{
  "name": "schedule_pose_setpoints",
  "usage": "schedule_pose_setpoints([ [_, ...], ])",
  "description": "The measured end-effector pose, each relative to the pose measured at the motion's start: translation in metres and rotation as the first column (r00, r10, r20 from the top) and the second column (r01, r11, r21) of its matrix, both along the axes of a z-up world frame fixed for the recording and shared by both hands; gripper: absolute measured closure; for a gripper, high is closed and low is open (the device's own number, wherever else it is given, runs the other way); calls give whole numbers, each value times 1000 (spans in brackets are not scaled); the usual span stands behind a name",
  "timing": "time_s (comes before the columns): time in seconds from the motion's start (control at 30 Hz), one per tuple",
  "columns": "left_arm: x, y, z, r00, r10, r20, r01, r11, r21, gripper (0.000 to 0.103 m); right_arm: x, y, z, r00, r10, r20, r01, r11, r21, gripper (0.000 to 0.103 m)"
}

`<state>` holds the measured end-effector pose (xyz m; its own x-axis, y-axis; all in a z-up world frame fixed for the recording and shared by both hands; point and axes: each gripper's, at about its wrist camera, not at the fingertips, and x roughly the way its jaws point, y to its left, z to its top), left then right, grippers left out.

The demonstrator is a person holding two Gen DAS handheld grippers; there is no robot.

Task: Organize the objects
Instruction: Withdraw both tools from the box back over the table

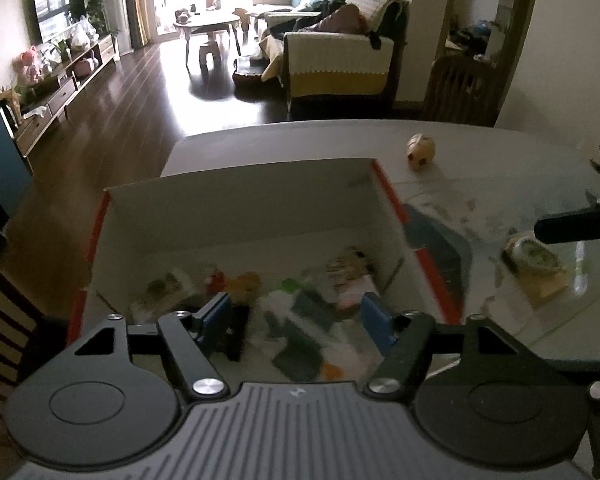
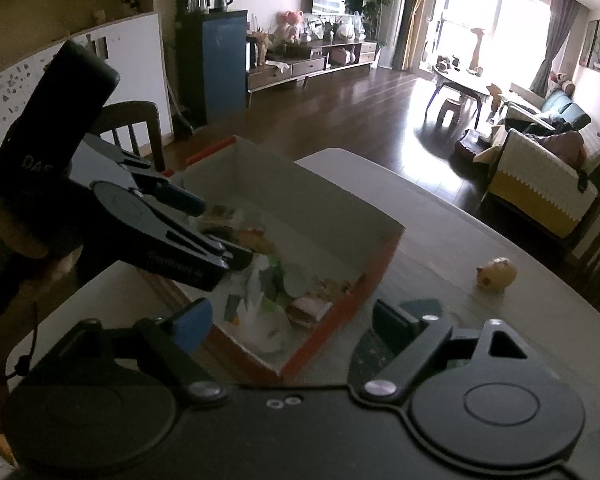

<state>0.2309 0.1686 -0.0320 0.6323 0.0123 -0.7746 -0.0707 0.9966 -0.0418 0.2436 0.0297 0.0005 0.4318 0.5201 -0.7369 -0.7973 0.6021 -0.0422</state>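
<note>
While both grippers, left [image 1: 296, 316] and right [image 2: 296, 322], gape empty, either could snag the box [image 1: 236, 196] wall.

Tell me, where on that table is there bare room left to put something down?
The free patch is the pale tabletop beyond the cardboard box, stretching toward the small round toy. The far half of the box floor looks bare too. It is crowded in the near half of the box, where the left gripper hangs open over jumbled items, and beside the box's right wall.
</note>
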Motion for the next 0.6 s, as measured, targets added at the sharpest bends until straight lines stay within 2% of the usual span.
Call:
schedule_pose_setpoints([
  [0.2,-7,-29,8,999,25,29,-24,999,-37,19,-5,-39,0,1000,3,1,-3,1000,4,15],
  [0.4,-10,-68,10,999,10,48,-8,998,-56,19,-1,-80,-7,1000,-16,2,16,1000,-5,15],
  [0.6,-5,-114,7,998,-13,62,16,999,-48,6,9,-125,-13,998,-56,-20,56,998,-5,15],
])
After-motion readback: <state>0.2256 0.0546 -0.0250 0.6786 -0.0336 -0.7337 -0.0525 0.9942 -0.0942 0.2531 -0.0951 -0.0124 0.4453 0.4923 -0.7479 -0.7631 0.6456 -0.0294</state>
